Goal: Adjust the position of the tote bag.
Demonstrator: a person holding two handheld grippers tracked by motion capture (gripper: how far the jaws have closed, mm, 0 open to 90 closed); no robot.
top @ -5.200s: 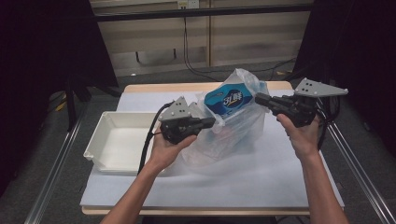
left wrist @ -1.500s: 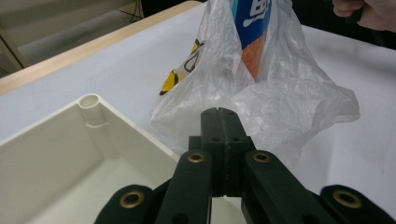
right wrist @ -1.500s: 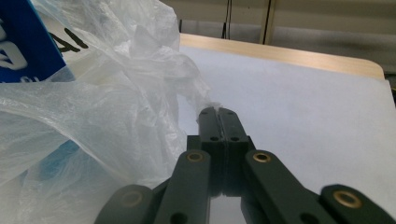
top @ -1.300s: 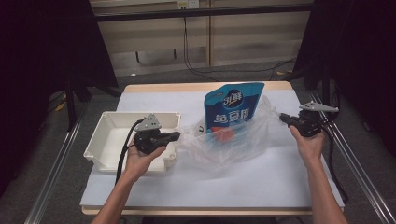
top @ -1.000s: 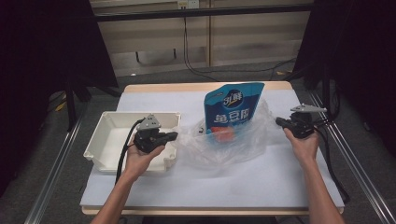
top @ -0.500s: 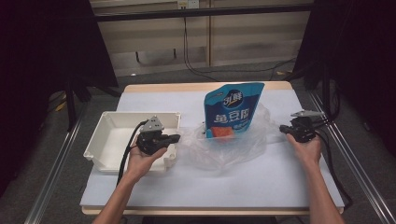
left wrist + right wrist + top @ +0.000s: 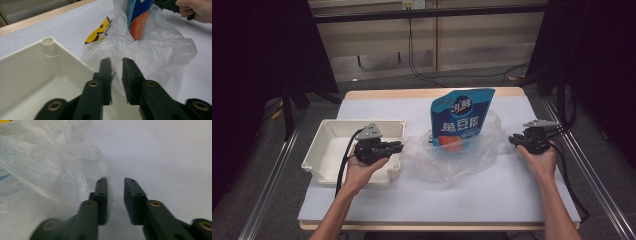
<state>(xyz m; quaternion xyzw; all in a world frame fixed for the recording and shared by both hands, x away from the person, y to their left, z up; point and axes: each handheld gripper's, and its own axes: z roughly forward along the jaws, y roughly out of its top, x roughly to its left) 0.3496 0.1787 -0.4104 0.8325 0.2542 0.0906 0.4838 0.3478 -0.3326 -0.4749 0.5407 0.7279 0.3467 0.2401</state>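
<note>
A blue pouch (image 7: 462, 117) stands upright inside a crumpled clear plastic bag (image 7: 462, 159) in the middle of the table. My left gripper (image 7: 398, 146) hovers over the right rim of the white tray (image 7: 323, 145), pointing at the bag's left edge. In the left gripper view its jaws (image 7: 116, 61) have just been opening; a narrow gap shows, with the bag (image 7: 160, 50) just past the tips and not pinched. My right gripper (image 7: 514, 140) sits at the bag's right edge. Its jaws (image 7: 115, 181) have also just been opening, with bare table between them and the bag (image 7: 37, 165) beside the left one.
The tray (image 7: 37, 62) is deep, with a round post in its corner. A yellow print (image 7: 100, 32) shows on the bag beside the pouch (image 7: 140, 20). White cover spreads in front of and right of the bag. Cables trail from both grippers.
Both grippers' jaws have parted and let go of the bag's edges. The right hand has drifted slightly outward. The bag has slumped around the still-standing pouch.
</note>
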